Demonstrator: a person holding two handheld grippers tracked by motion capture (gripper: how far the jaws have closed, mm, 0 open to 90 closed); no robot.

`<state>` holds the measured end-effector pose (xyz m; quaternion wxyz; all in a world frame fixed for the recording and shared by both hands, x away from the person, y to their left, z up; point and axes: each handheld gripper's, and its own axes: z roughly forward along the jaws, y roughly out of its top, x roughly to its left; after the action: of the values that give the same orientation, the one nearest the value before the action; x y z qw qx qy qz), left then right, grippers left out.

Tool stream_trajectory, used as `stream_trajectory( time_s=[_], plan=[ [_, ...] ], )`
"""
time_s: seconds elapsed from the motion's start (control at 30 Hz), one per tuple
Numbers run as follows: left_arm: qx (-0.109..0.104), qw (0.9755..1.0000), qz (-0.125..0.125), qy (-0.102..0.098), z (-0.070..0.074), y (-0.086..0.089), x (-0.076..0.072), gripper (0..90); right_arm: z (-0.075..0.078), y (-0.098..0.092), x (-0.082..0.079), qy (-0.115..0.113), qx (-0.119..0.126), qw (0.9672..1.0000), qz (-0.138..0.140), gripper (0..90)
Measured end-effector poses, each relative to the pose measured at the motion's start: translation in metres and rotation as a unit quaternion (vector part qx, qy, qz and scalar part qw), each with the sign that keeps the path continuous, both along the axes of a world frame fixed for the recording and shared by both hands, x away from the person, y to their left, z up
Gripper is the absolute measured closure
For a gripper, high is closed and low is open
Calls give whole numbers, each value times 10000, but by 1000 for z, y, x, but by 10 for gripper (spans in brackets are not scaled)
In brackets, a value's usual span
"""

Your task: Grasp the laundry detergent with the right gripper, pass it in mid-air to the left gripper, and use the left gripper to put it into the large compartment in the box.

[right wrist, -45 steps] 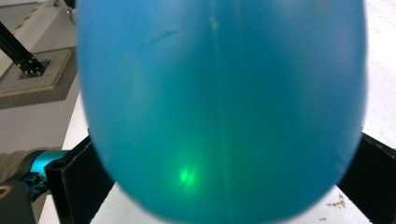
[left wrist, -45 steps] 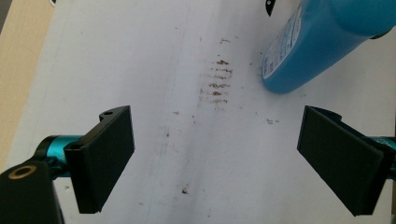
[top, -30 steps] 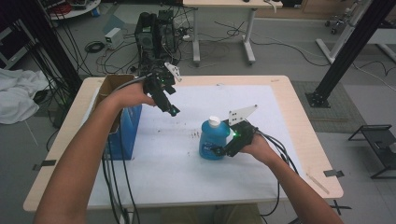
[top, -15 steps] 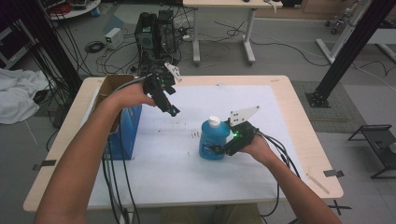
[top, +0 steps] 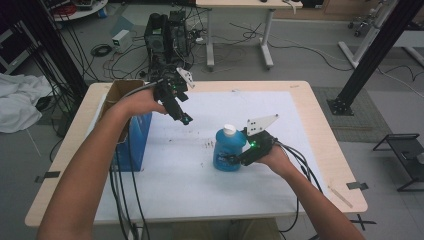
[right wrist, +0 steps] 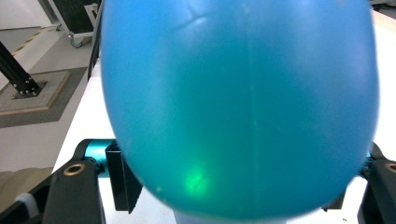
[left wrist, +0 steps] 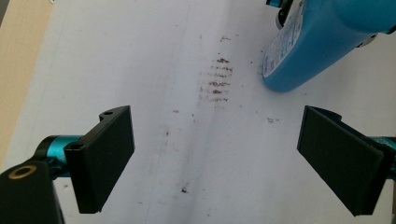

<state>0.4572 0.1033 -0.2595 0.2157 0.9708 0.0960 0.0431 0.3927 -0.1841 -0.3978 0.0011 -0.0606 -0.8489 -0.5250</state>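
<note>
High view shows a blue bottle (top: 226, 150) standing upright on the white worktop (top: 165, 185), white cap (top: 229, 130) pointing up, long axis vertical. Right tongs (top: 235, 160) clamp its lower body from the side. Left tongs (top: 184, 119) hang spread wide above the worktop, holding nothing, near a blue box (top: 134, 137).

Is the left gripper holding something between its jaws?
No, the left gripper is open, with only the white table cover showing between its jaws.
</note>
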Motion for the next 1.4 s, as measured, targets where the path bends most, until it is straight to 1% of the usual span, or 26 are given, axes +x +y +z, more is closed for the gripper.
stream_trajectory(
  time_s=[0.1, 0.17, 0.2, 0.23, 0.33, 0.43, 0.47, 0.5, 0.53, 0.57, 0.6, 0.67, 0.73, 0.83, 0.9, 0.97, 1.0, 1.07, 1.1, 1.13, 1.17, 1.2, 1.23, 1.27, 1.3, 1.4],
  plan=[
    [17, 10000, -21, 2, 0, 0, 0, 111, 0, 0, -1, 59, -34, 10000, -19, 280],
    [3, 10000, -8, -5, 0, 0, 0, 111, 0, 0, -1, 25, -2, 10000, -12, 318],
    [5, 10000, -14, 4, 0, 0, 0, 111, 0, 0, 0, -78, 14, 10000, 19, 327],
    [1, 10000, 7, 17, 0, 0, -1, 111, 0, 0, -2, -1, -4, 10000, -22, 329],
    [-12, 10000, 12, 14, 0, 0, -1, 111, 0, 0, -2, 38, -29, 10000, -3, 342],
    [15, 10000, -16, 17, 0, 0, 0, 111, 0, 0, -1, -50, 18, 10000, 20, 367],
    [-1, 10000, 5, 16, -1, 0, -1, 111, 0, -1, -3, 90, -61, 9999, -51, 378],
    [-11, 10000, 11, 18, -1, 0, -1, 111, 0, 0, -2, -11, -14, 10000, -3, 385],
    [82, 10000, -39, 24, 0, 0, 0, 111, 0, -1, -3, 53, -57, 10000, -6, 397],
    [-2, 10000, -1, 6, -1, 0, -1, 111, 0, -1, -3, 48, -66, 10000, -22, 408],
    [31, 10000, -22, 22, -1, 0, 0, 111, 0, -1, -3, 71, -59, 10000, -13, 412],
    [20, 10000, -26, 7, -1, 0, 0, 111, 0, -1, -1, -17, -17, 10000, 42, 416],
    [8, 10000, -12, 12, -1, 0, -1, 111, 0, -1, -3, 79, -63, 9999, 3, 418],
    [2, 10000, -1, 12, -2, 0, -1, 111, -1, 0, 1, -186, 94, 9998, 66, 425],
    [8, 10000, -9, 7, -1, 0, -1, 111, 0, -1, -2, 33, 19, 10000, 24, 429],
    [-65, 10000, 72, 19, -2, -1, -2, 110, 0, -2, -3, 40, -6, 10000, 20, 433],
    [33, 10000, -2, 22, -1, -1, -2, 111, -1, -1, -1, -50, 41, 10000, 63, 435],
    [17, 10000, -9, 1, -1, -1, -2, 111, -1, -1, -1, -119, 94, 9999, 77, 436],
    [17, 10000, 1, 3, -1, -1, -3, 111, 0, -1, -2, -53, 67, 9999, 93, 437],
    [13, 10000, 2, 6, -1, -1, -3, 111, 0, -1, -2, -89, 94, 9998, 136, 439],
    [41, 10000, -24, -6, 0, -1, -4, 110, 1, -1, -3, 21, 69, 9999, 109, 440],
    [-40, 10000, 33, -13, 0, -2, -5, 111, 3, -2, -5, 87, 46, 9999, 65, 440],
    [16, 10000, -4, -16, 2, -1, -5, 110, 4, -3, -4, 3, 101, 9999, 69, 440],
    [-46, 10000, 31, -16, 2, -2, -7, 111, 6, -4, -3, -29, 146, 9999, 78, 441],
    [1, 10000, 9, -7, 3, -2, -7, 111, 8, -6, -4, 25, 115, 9999, 24, 441],
    [-36, 10000, 7, -45, 5, -3, -11, 111, 14, -10, -2, -106, 201, 9997, 9, 443]
  ],
)
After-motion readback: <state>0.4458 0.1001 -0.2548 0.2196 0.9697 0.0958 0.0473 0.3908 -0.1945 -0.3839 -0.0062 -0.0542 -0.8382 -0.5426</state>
